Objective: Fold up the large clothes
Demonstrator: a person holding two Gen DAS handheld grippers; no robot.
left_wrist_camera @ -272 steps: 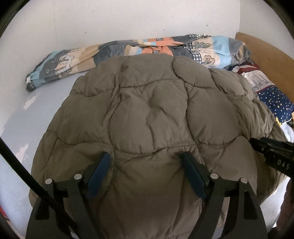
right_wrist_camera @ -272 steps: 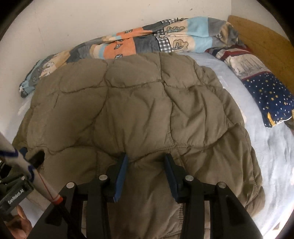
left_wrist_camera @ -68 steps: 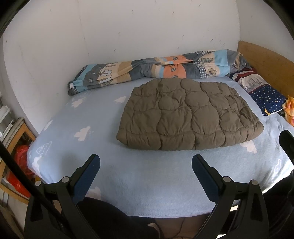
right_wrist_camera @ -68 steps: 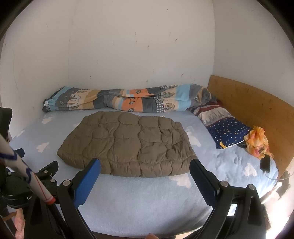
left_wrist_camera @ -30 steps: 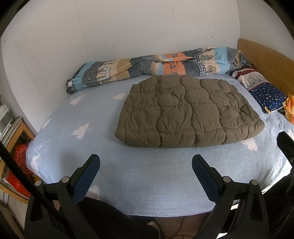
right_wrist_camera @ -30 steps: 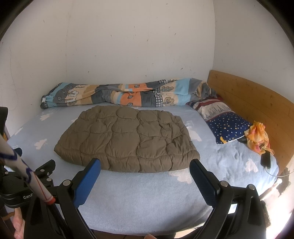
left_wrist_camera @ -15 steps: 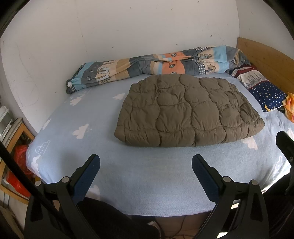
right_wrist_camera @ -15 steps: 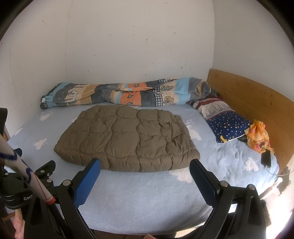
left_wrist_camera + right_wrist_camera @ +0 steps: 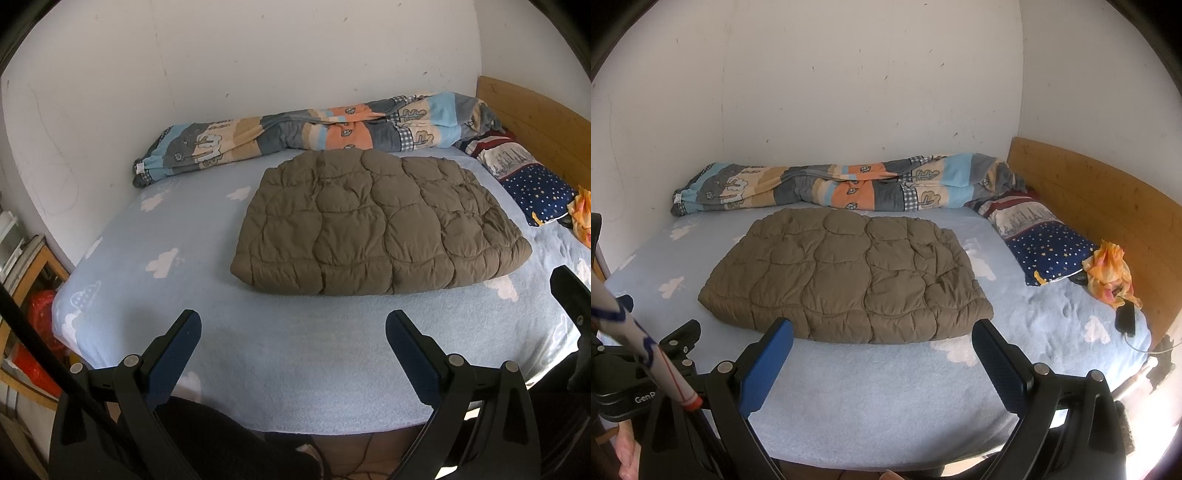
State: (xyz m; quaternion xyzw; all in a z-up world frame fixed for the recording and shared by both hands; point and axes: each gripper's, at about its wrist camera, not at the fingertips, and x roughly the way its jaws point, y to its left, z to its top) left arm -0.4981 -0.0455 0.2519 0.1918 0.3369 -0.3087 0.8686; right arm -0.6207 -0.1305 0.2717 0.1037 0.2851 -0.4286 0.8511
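A brown quilted puffer garment (image 9: 376, 225) lies folded into a flat rectangle in the middle of the bed; it also shows in the right wrist view (image 9: 849, 273). My left gripper (image 9: 293, 328) is open and empty, held over the bed's near edge, well short of the garment. My right gripper (image 9: 882, 336) is open and empty, just in front of the garment's near edge. The left gripper's body (image 9: 639, 376) shows at the left of the right wrist view.
The bed has a light blue cloud sheet (image 9: 295, 350). A rolled patterned blanket (image 9: 314, 136) lies along the back wall. A starry pillow (image 9: 1045, 243), an orange cloth (image 9: 1108, 273) and a dark phone (image 9: 1126, 317) lie by the wooden headboard (image 9: 1108, 199). A wooden shelf (image 9: 22, 280) stands left.
Both grippers pulled back from the garment about nine seconds ago and opened wide. Over the last second the views barely shift; the garment lies still.
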